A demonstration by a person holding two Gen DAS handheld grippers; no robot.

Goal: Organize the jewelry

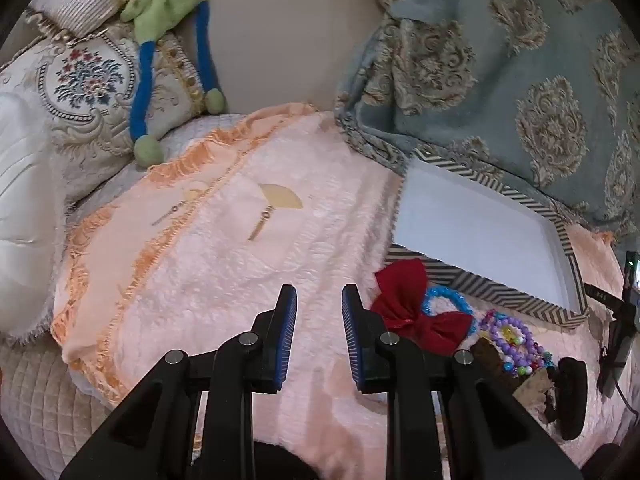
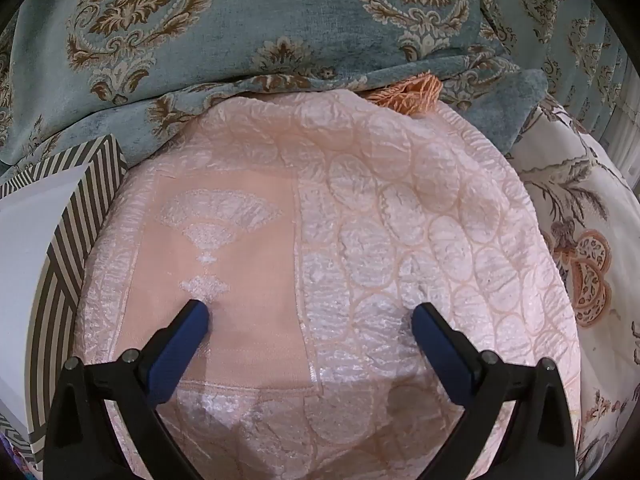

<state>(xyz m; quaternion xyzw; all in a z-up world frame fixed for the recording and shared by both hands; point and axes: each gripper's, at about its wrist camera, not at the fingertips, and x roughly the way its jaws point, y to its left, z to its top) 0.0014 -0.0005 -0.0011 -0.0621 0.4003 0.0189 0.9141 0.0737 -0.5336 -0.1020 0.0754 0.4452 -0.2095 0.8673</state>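
In the left wrist view a red bow [image 1: 416, 308], a blue bead bracelet [image 1: 450, 300] and a purple multicoloured bead bracelet [image 1: 514, 340] lie on the pink bedspread [image 1: 240, 260], in front of a white box with a zigzag-striped rim [image 1: 480, 220]. Brown and black pieces [image 1: 536, 384] lie beside them. My left gripper [image 1: 319, 300] is open and empty, just left of the bow. My right gripper [image 2: 310, 316] is wide open and empty over bare bedspread [image 2: 360, 200]; the box's corner [image 2: 68, 208] is to its left.
A blue damask blanket [image 1: 520, 80] is heaped behind the box. Embroidered pillows [image 1: 88, 80] and a green-and-blue plush toy [image 1: 160, 40] lie at the back left. A black device [image 1: 620, 320] stands at the right edge. A floral sheet [image 2: 580, 240] lies right of the bedspread.
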